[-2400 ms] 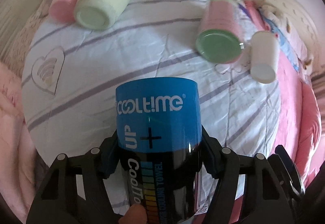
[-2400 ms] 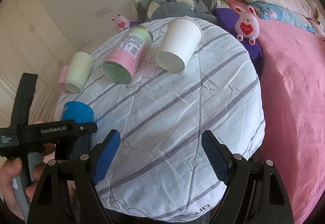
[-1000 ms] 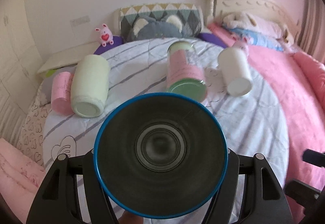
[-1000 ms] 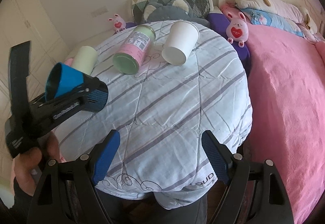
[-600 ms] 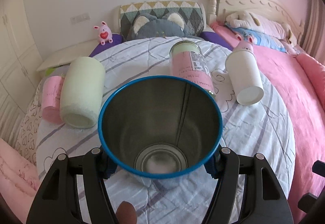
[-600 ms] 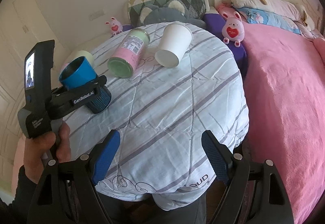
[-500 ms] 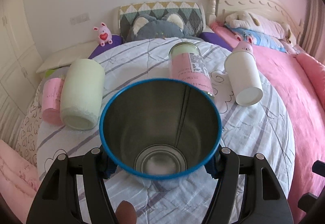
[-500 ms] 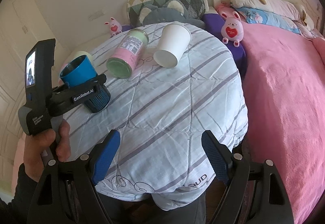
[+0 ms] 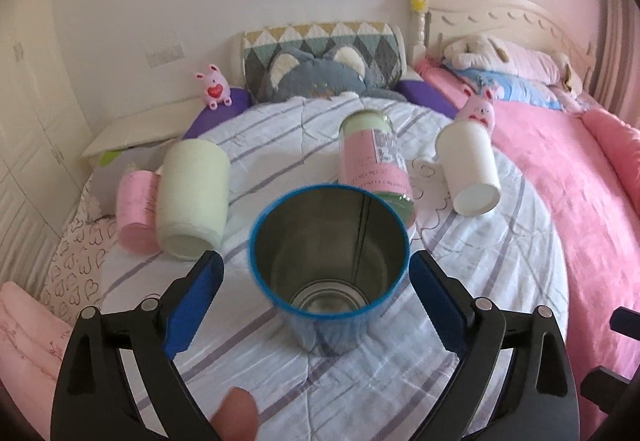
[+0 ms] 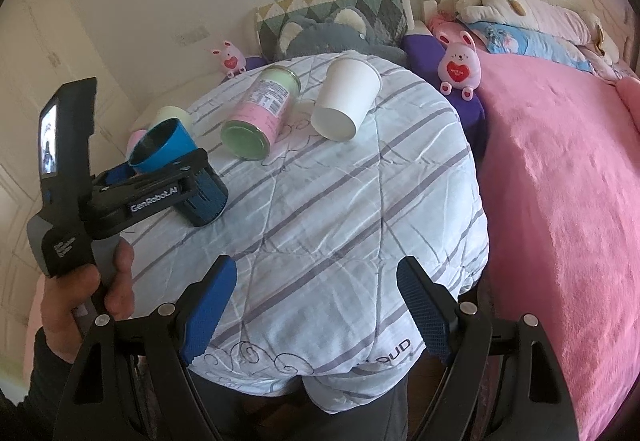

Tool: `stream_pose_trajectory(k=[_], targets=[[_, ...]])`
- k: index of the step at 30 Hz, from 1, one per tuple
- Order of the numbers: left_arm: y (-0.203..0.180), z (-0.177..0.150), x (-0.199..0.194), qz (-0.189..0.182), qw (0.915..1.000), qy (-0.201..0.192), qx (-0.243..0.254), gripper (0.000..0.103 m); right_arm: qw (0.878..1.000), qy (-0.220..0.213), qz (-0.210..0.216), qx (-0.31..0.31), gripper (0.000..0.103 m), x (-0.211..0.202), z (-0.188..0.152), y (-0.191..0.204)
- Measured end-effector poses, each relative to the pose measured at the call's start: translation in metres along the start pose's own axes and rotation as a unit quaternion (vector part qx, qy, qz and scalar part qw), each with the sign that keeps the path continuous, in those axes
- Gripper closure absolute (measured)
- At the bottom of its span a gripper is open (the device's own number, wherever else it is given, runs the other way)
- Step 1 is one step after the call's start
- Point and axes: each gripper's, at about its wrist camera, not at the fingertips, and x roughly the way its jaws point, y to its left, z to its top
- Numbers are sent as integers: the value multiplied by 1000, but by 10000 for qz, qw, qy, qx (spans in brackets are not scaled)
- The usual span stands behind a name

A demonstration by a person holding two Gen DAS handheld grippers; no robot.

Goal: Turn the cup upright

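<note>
The round bench (image 9: 500, 281), covered in a white quilt with purple stripes, fills the middle of both views, with a pink bed (image 10: 560, 181) along the right edge. In the lower centre of the left wrist view, the blue metal cup with a bare steel inside (image 9: 330, 269) stands upright on the quilt, mouth up. The left tool (image 9: 316, 299) is spread wide, its blue pads apart from the cup's sides, gripping nothing. The right tool (image 10: 316, 311), at the bottom of its own view, is also wide open and empty. Behind the cup lie a pale green cup (image 9: 192, 193), a pink-labelled jar (image 9: 372, 161) and a white paper cup (image 9: 470, 171), all on their sides.
</note>
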Motion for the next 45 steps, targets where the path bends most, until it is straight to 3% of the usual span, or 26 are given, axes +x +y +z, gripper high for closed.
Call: stream_pose_trajectory(k=[7, 18, 27, 45], targets=[[13, -2, -57, -5, 9993, -366, -73, 8, 9998, -144, 24, -106, 19, -16, -6, 12], [39, -42, -150, 286, 9964, -770, -208, 4, 9990, -251, 161, -322, 19, -34, -21, 34], [35, -80, -163, 460, 9981, -276, -304, 2, 9980, -331, 255, -469, 19, -45, -31, 50], [34, -73, -187, 678, 9968, -67, -422, 2, 9952, -649, 314, -657, 19, -66, -30, 65]])
